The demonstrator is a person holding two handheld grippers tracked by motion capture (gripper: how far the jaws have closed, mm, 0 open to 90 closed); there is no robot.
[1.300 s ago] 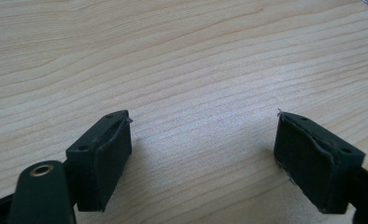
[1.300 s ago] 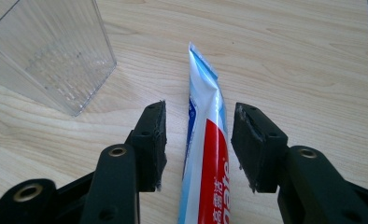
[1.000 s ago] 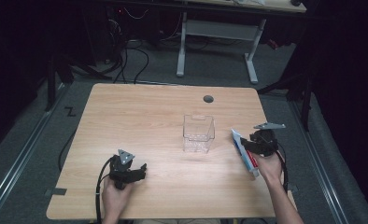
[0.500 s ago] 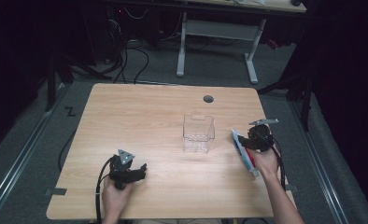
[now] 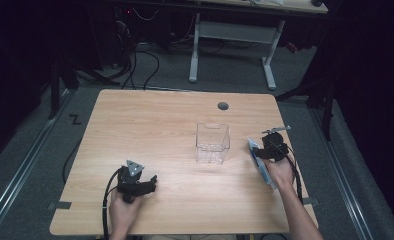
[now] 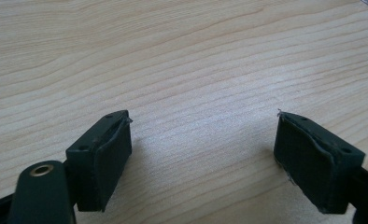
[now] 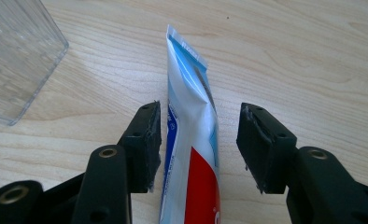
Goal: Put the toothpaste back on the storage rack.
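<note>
Toothpaste tube (image 7: 191,140) lies between the right gripper (image 7: 198,140)'s parted, unclosed jaws, long axis toward twelve o'clock, nothing gripped.

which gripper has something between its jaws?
The right gripper: its jaws straddle the toothpaste tube, not yet clamped. The left gripper has bare table between its jaws.

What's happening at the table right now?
A person holds a gripper in each hand at a wooden table. The right gripper is open, its fingers either side of a toothpaste tube lying flat beside a clear box; it has not closed on the tube. The left gripper is open over bare wood, holding nothing.
</note>
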